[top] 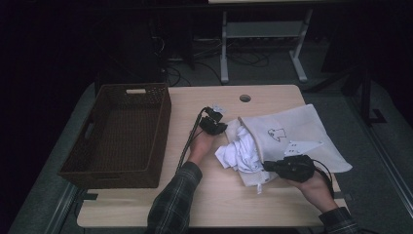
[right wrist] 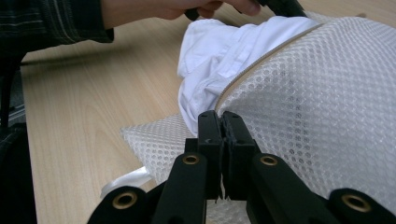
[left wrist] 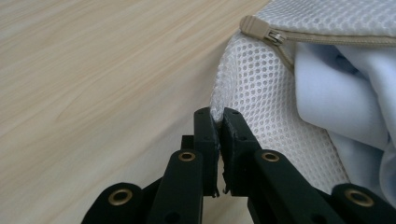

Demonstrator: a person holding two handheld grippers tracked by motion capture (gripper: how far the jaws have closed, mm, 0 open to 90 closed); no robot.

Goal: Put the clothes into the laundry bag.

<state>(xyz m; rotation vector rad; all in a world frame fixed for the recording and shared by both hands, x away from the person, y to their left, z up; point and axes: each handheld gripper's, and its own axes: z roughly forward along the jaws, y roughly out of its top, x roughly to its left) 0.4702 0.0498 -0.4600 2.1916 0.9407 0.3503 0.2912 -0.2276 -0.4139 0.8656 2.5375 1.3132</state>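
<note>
A white mesh laundry bag (top: 297,129) with a small printed figure lies on the right half of the table. A crumpled white garment (top: 241,153) spills from its open mouth. My left gripper (top: 224,126) is at the far-left corner of the mouth. In the left gripper view it (left wrist: 219,116) is shut on the mesh edge (left wrist: 261,88), just below the beige zipper pull (left wrist: 261,29). My right gripper (top: 266,165) is at the near side of the mouth. In the right gripper view it (right wrist: 220,116) is shut on the mesh bag (right wrist: 322,88) by the zipper line, with the garment (right wrist: 219,46) beyond.
An empty brown wicker basket (top: 164,124) stands on the left of the wooden table (top: 209,204). A round cable hole (top: 245,98) is at the far edge. Desk legs and cables lie on the dark floor behind. The person's other hand (right wrist: 154,9) shows in the right gripper view.
</note>
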